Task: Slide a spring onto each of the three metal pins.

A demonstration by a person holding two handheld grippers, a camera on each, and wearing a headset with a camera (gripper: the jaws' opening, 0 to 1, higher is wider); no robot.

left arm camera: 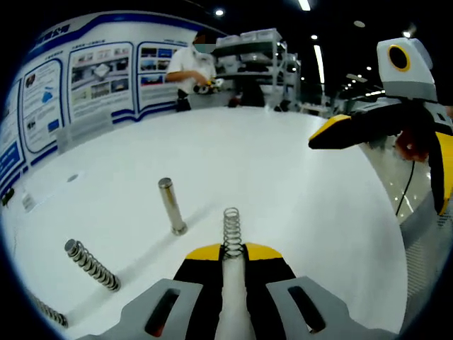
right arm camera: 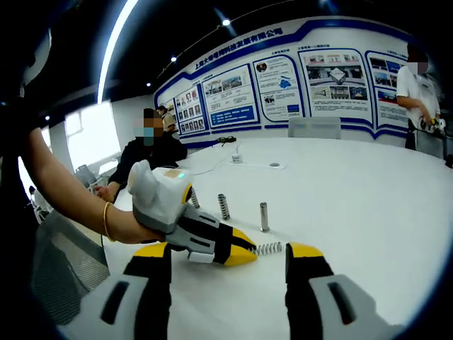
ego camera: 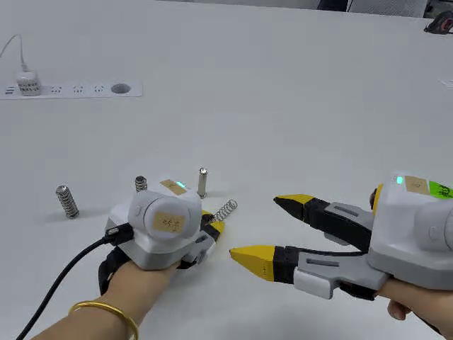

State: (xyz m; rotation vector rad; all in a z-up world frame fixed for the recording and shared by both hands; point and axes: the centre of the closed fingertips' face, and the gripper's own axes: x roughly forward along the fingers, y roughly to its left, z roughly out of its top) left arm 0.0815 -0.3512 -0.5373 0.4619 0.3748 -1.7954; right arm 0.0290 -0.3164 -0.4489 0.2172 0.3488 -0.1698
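- The left claw [ego camera: 212, 228] is closed on one end of a spring [ego camera: 226, 209]. The free end projects past the yellow tips, above the desk [ego camera: 283, 106].
- The bare metal pin [ego camera: 202, 182] stands upright on the desk at 11 o'clock from the held spring, near it but apart.
- A pin carrying a spring [ego camera: 141, 184] stands at 9 o'clock from the bare metal pin. A second such pin [ego camera: 67, 201] stands farther out, also toward 9 o'clock.
- The right claw [ego camera: 253, 227] is spread wide and empty, at 3 o'clock from the left claw.
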